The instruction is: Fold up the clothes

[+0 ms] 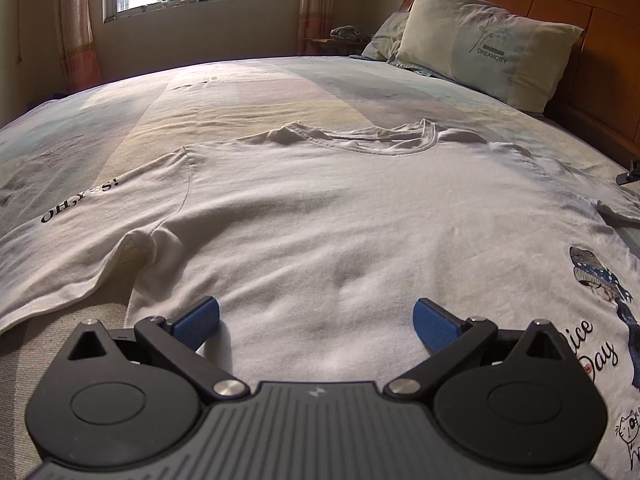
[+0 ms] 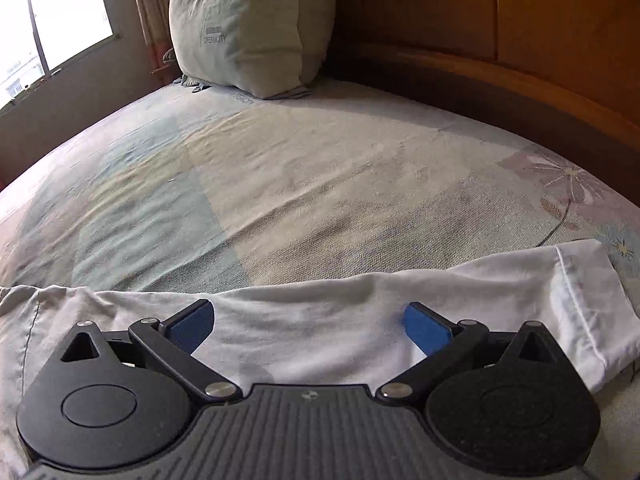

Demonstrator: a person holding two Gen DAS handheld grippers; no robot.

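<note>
A patterned bed (image 1: 280,92) is being covered by a white T-shirt (image 1: 340,208), spread flat. The left gripper (image 1: 316,322), wide open and empty, is being held over its body, the collar at twelve o'clock. The right gripper (image 2: 306,326), equally spread, is being held over a sleeve (image 2: 520,300) running toward three o'clock.

Left gripper (image 1: 316,322) fills the bottom of its frame: black linkage arms, ribbed blue pads (image 1: 432,324) on the fingers, silver pivot screws shining at the lower centre. Two round black housings sit lower left and lower right, each with a raised disc. A grey grooved body runs between, with a tiny pale logo. Right gripper (image 2: 306,326) is the same build: blue pads (image 2: 190,326), black arms, silver screws, grey ribbed centre.
</note>
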